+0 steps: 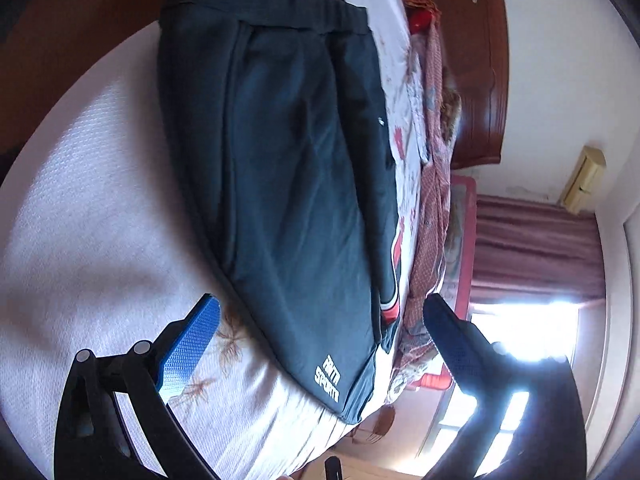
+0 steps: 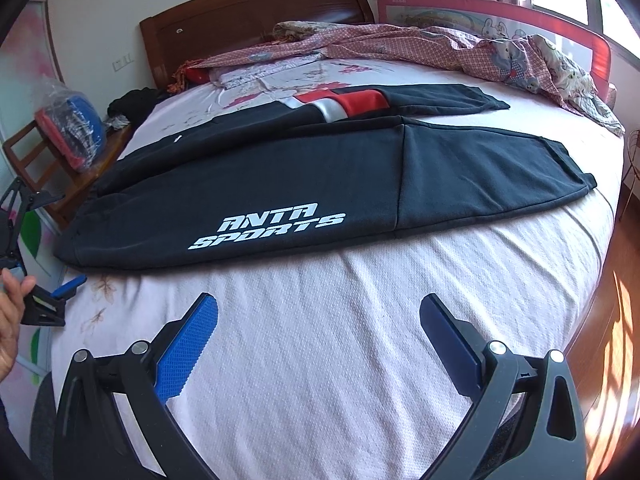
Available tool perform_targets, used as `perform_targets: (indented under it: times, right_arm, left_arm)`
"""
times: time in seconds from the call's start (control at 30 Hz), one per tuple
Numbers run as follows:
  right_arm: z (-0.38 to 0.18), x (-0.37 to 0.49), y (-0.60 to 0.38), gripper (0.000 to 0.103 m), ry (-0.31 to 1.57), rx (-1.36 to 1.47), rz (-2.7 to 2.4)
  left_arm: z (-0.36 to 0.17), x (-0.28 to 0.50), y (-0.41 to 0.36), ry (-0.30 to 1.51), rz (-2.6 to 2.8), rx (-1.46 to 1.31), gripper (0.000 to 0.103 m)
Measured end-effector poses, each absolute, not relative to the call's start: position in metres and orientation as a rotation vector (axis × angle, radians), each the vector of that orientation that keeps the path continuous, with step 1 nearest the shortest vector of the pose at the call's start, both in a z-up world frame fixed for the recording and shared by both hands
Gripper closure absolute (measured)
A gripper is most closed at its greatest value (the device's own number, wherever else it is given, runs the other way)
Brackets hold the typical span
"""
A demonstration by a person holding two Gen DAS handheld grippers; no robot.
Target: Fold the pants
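A: What sits closest in the right wrist view?

B: The right hand-held gripper, its two blue-padded fingers spread wide apart with nothing between them, above the white textured bedspread.

A: And the other one?

B: In its own view the left hand-held gripper also has its fingers apart and empty. The left pad hangs over the bedspread by a faint flower print; the right finger is dark against the bright window. From the right wrist view, that gripper shows at the far left edge, with a person's hand on it.

A: Where are the pants?

B: The dark pants lie flat across the bed, just beyond the right gripper. The near leg carries white lettering, "ANTA SPORTS", and its cuff end points right. The second leg lies behind it, slightly askew, with a red and grey band. In the left wrist view the elastic waistband is at the far end, and the lettered part lies nearest that gripper.

A: And past them?

B: A pink checked quilt is bunched along the far side, against a red bed rail. Behind stands a wooden headboard. At left, a wooden chair holds a plastic-wrapped bundle.
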State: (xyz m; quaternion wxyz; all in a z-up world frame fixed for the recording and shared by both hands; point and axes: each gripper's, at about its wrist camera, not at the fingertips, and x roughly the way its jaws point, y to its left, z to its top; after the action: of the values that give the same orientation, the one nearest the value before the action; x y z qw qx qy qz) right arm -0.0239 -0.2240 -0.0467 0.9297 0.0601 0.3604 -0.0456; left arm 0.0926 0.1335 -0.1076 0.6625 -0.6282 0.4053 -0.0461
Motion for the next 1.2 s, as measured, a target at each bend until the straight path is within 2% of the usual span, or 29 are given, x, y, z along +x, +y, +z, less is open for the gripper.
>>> perform_targets:
  times: [0.1, 0.57, 0.6, 0.63, 0.67, 0.73, 0.77, 0.8, 0.9, 1.1, 1.2]
  right_arm:
    - [-0.048, -0.023, -0.222, 0.003, 0.743, 0.110, -0.091]
    - [-0.055, -0.018, -0.218, 0.003, 0.788, 0.102, -0.080]
    - [-0.056, -0.018, -0.218, 0.003, 0.788, 0.100, -0.079]
    - [-0.056, -0.017, -0.219, 0.003, 0.796, 0.101, -0.078]
    - [-0.056, -0.017, -0.218, 0.003, 0.797, 0.101, -0.077]
    - [-0.057, -0.017, -0.219, 0.003, 0.798, 0.105, -0.074]
    - [-0.058, -0.016, -0.220, 0.003, 0.802, 0.115, -0.073]
    - [-0.058, -0.015, -0.222, 0.003, 0.811, 0.130, -0.072]
    - [-0.058, -0.009, -0.237, 0.003, 0.839, 0.280, -0.033]
    - [-0.078, 0.026, -0.272, 0.003, 0.923, 0.914, 0.213]
    - [-0.097, 0.048, -0.267, 0.003, 0.964, 1.120, 0.284]
  left_arm:
    - [-0.122, 0.096, 0.133, 0.920, -0.055, -1.487, 0.002]
    - [-0.108, 0.108, 0.158, 0.742, -0.132, -1.527, 0.003]
    - [-0.108, 0.107, 0.159, 0.752, -0.109, -1.517, 0.010]
    - [-0.108, 0.107, 0.159, 0.775, -0.069, -1.499, 0.029]
    - [-0.111, 0.108, 0.160, 0.805, -0.042, -1.489, 0.039]
    - [-0.122, 0.106, 0.163, 0.831, -0.030, -1.499, 0.079]
    - [-0.129, 0.104, 0.166, 0.846, -0.026, -1.502, 0.089]
    - [-0.134, 0.102, 0.169, 0.849, -0.028, -1.512, 0.092]
    - [-0.126, 0.099, 0.169, 0.839, -0.022, -1.449, 0.095]
    - [-0.086, 0.109, 0.169, 0.766, -0.133, -1.440, 0.095]
    - [-0.069, 0.115, 0.168, 0.750, -0.186, -1.435, 0.095]
